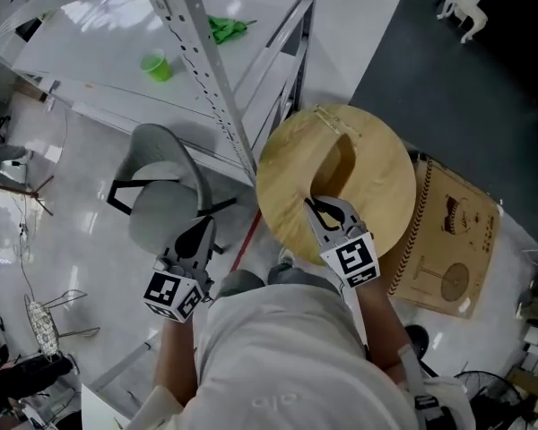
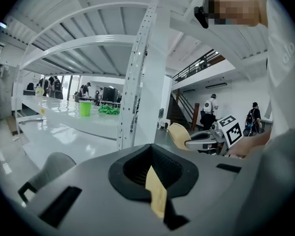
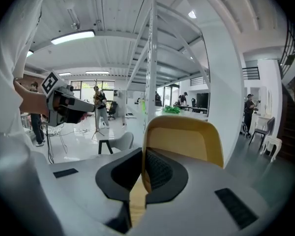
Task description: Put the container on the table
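The container (image 1: 341, 164) is a round, tan, shallow bowl held out over the dark floor at the right of the head view. My right gripper (image 1: 327, 211) is shut on its near rim, and in the right gripper view the container's yellow wall (image 3: 187, 141) rises up between the pads of the right gripper (image 3: 142, 173). My left gripper (image 1: 195, 238) hangs lower left, above a grey chair, its jaws together with nothing between them; its own view shows the left gripper (image 2: 150, 168) with black pads meeting. The white table (image 1: 99, 52) lies ahead to the upper left.
A white perforated post (image 1: 206, 70) of a metal frame stands between me and the table. On the table are a green cup (image 1: 157, 65) and a green bundle (image 1: 226, 30). A grey chair (image 1: 161, 195) stands below the left gripper. A tan board (image 1: 448, 240) lies on the floor at right.
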A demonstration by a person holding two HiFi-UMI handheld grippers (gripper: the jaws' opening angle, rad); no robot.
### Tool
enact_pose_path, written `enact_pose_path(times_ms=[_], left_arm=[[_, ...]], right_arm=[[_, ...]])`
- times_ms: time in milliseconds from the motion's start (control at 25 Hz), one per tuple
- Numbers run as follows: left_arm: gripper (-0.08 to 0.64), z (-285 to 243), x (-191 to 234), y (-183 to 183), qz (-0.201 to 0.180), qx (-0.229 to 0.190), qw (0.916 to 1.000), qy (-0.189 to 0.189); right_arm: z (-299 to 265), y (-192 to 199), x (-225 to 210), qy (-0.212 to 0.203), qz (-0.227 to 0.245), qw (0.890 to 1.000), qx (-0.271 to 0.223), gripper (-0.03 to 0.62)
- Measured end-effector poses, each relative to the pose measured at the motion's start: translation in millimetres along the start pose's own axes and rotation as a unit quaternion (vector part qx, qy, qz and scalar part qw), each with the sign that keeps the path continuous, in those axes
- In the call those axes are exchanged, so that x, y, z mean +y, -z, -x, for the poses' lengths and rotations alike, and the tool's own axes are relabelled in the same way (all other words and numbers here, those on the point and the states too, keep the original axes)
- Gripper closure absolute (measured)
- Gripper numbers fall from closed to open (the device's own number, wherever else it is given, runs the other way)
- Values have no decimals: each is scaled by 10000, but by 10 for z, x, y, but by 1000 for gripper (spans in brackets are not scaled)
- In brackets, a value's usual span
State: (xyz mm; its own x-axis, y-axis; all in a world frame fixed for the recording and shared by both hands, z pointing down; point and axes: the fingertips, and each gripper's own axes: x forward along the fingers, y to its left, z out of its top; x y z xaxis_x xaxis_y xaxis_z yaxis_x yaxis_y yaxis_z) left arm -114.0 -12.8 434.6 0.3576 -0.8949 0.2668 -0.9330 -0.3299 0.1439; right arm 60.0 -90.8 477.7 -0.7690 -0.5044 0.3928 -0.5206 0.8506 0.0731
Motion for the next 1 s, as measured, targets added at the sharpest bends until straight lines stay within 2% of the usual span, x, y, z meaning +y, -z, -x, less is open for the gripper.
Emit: enact_pose_path(times_ms=[200, 440, 680, 1000], left_arm=[[545, -64, 72, 59, 132, 97, 9996, -228], [545, -159, 202, 94, 109, 209, 9993, -305], [545, -241, 389, 140, 264, 349, 9984, -352], [545, -275, 693, 220, 476, 568, 9961, -486]], right_arm=[[-253, 171, -178, -131, 2, 9994, 310, 555], [-618, 398, -319, -219, 109, 9971, 723, 557], [-1026, 670, -391, -344, 94, 9921, 1204, 555], [-1578, 1050, -484, -384, 414, 9820, 1800, 555]])
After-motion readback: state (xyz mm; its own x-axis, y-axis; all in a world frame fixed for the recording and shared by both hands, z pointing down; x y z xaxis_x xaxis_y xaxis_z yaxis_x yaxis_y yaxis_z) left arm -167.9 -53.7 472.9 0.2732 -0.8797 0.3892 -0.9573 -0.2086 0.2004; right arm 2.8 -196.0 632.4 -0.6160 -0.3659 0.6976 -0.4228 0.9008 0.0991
